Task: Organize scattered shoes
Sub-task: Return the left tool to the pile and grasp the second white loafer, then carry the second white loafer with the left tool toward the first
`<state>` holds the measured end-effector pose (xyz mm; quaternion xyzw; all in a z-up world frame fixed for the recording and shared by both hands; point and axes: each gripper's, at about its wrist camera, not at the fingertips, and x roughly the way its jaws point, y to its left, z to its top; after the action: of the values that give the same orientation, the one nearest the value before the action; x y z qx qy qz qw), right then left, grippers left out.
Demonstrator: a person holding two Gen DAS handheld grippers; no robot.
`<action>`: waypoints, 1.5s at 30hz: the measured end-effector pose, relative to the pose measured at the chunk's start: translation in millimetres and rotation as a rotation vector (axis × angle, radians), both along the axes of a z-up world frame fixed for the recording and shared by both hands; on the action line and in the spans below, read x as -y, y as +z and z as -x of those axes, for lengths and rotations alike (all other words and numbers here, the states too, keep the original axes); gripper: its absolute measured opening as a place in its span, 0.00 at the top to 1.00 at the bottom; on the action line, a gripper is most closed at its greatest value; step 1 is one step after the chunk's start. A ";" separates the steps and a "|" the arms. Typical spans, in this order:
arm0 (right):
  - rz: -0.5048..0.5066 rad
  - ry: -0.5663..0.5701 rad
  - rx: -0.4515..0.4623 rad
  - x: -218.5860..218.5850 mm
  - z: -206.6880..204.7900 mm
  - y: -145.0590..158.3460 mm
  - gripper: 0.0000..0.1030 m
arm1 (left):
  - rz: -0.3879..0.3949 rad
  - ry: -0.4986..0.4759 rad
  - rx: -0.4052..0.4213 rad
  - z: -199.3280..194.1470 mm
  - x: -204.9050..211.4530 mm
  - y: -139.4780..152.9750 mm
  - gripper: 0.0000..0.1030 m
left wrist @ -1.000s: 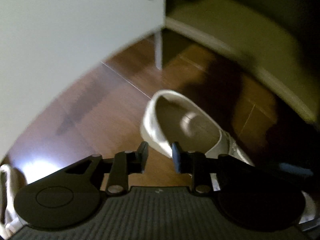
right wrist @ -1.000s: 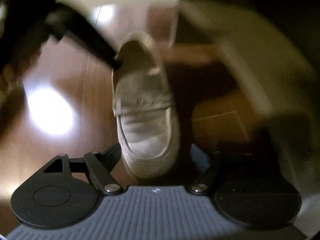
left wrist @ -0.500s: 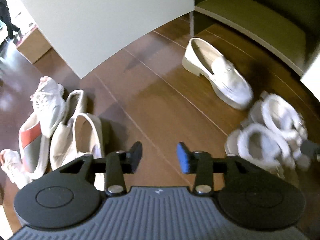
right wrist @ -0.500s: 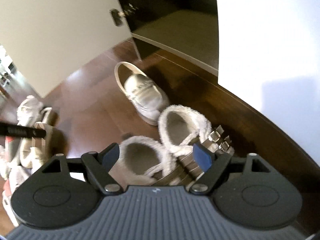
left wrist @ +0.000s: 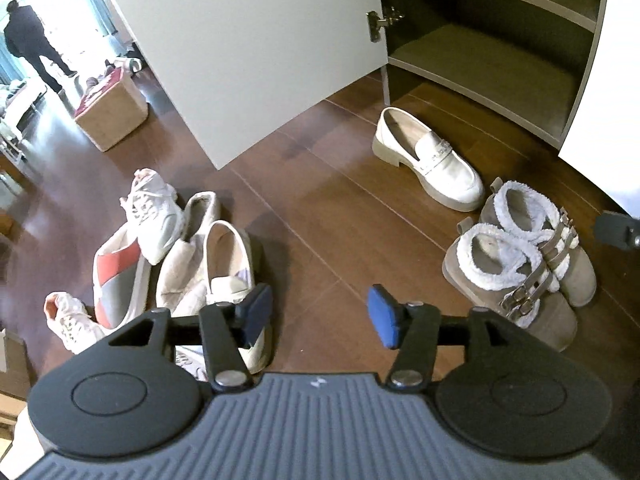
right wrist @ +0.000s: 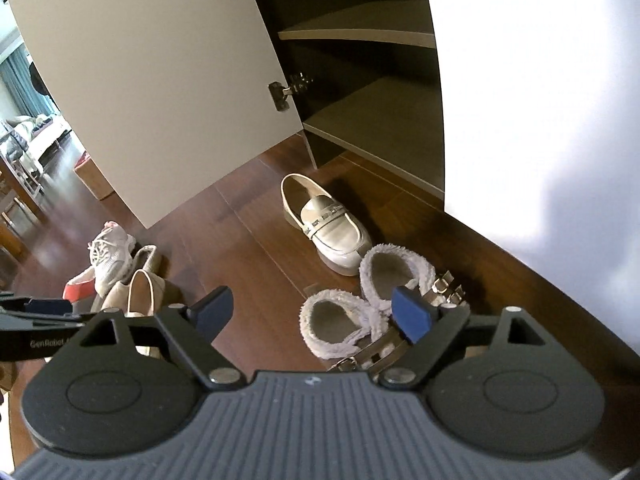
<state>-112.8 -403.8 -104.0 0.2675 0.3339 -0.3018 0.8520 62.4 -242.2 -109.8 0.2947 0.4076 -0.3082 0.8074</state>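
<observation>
A cream loafer [left wrist: 430,162] [right wrist: 326,220] lies alone on the dark wood floor before the open shoe cabinet [left wrist: 488,60] [right wrist: 372,120]. Beside it stands a pair of fleece-lined tan boots [left wrist: 520,256] [right wrist: 360,312]. To the left is a heap of shoes: the matching cream loafer [left wrist: 232,264], a fuzzy slipper [left wrist: 192,240], white sneakers [left wrist: 154,208] [right wrist: 110,258] and a red-and-grey shoe [left wrist: 114,276]. My left gripper [left wrist: 318,314] hangs high over bare floor, its jaws opening with nothing between them. My right gripper [right wrist: 310,310] is above the boots, its jaws opening wide and empty.
The white cabinet door [left wrist: 240,48] [right wrist: 152,92] stands swung open to the left, and a second white door [right wrist: 540,100] is on the right. A cardboard box [left wrist: 110,114] sits further back, near a person [left wrist: 30,44] standing by a bright window.
Both grippers have pulled up and back from the cream loafer, which stays on the floor by the cabinet. Both sets of jaws have spread wider. More of the room has come into view.
</observation>
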 end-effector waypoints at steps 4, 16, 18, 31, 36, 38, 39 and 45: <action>-0.002 -0.010 -0.005 -3.8 1.0 2.7 0.16 | -0.012 0.022 -0.010 -1.2 -12.6 -3.7 0.43; -0.058 -0.007 -0.067 -6.6 -2.8 -24.3 0.12 | -0.168 0.012 -0.122 -21.5 -41.0 -113.1 0.27; -0.071 -0.014 -0.086 -3.0 -2.6 -34.4 0.12 | -0.176 0.077 -0.139 -47.9 -49.2 -125.9 0.27; -0.141 0.000 -0.200 11.2 -28.2 -107.3 0.12 | -0.094 0.264 -0.157 -263.1 -24.7 -162.0 0.69; -0.143 0.016 -0.241 13.6 -39.2 -124.8 0.12 | -0.148 0.193 -0.151 -285.6 -0.4 -190.3 0.80; -0.155 0.019 -0.262 14.2 -43.5 -132.9 0.12 | -0.166 0.162 -0.169 -290.1 7.2 -200.5 0.99; -0.160 0.023 -0.272 14.1 -45.9 -136.2 0.12 | -0.168 0.168 -0.180 -289.7 9.7 -203.1 1.00; -0.153 0.080 -0.265 5.6 -55.3 -143.1 0.12 | -0.021 0.467 -0.543 -307.5 -7.5 -198.6 0.99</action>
<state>-57.6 -409.4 -247.1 0.2760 0.4759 -0.2739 0.7889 369.9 -234.6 -308.3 0.1093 0.6667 -0.1782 0.7154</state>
